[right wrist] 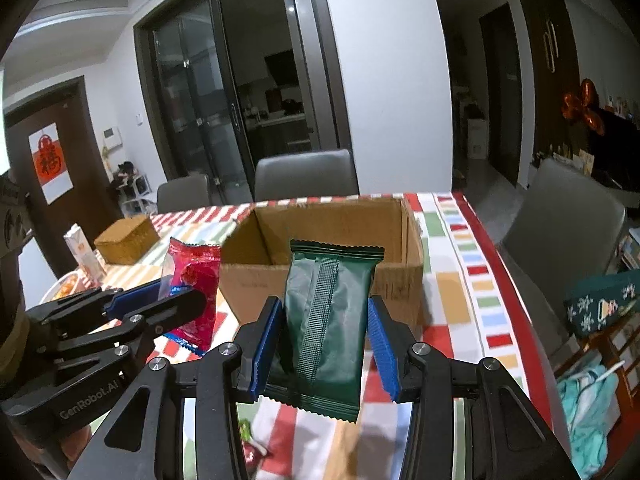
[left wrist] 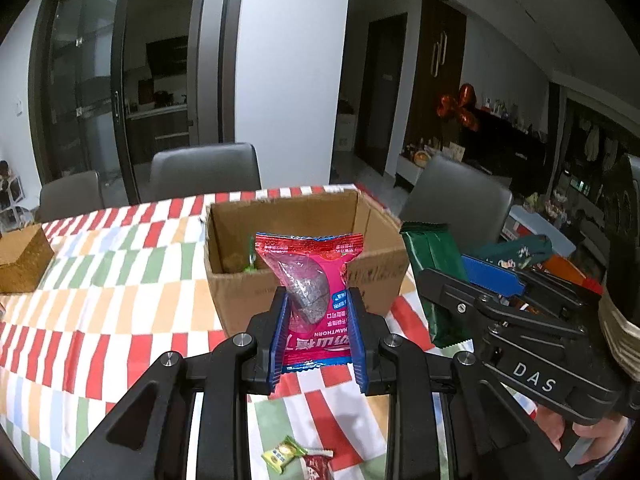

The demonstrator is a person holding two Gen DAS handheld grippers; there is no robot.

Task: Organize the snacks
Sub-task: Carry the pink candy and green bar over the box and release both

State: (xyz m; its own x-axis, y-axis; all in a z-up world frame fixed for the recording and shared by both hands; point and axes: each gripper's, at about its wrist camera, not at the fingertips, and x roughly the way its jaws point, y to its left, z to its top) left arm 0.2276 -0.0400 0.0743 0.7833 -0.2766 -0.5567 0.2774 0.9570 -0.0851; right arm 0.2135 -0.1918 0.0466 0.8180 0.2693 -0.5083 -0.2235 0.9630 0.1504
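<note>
Left gripper (left wrist: pixel 318 316): closed on the pink hawthorn packet (left wrist: pixel 310 280), its blue pads pressed against both side edges, the packet standing upright above the table.
Right gripper (right wrist: pixel 326 334): gripped the green packet (right wrist: pixel 328 320) the same way, seam side facing the camera, held upright just short of the box.
Cardboard box (left wrist: pixel 304 288): stood open-topped near the table's far right corner, directly beyond both packets; something small and green lay inside at its left wall, too shadowed to name with confidence.
Loose sweets (left wrist: pixel 284 454): a yellow-green wrapped piece and a red one lay on the striped tablecloth (left wrist: pixel 100 320) near its front edge, below the left gripper.
Wicker box (left wrist: pixel 22 258): sat towards the table's far left edge, well apart from the carton.
Step in hand: both packets looked lifted and mid-carry towards the carton.
Next move: each gripper would need to clear the near wall, reach over the opening, then part its fingers to drop its packet.
</note>
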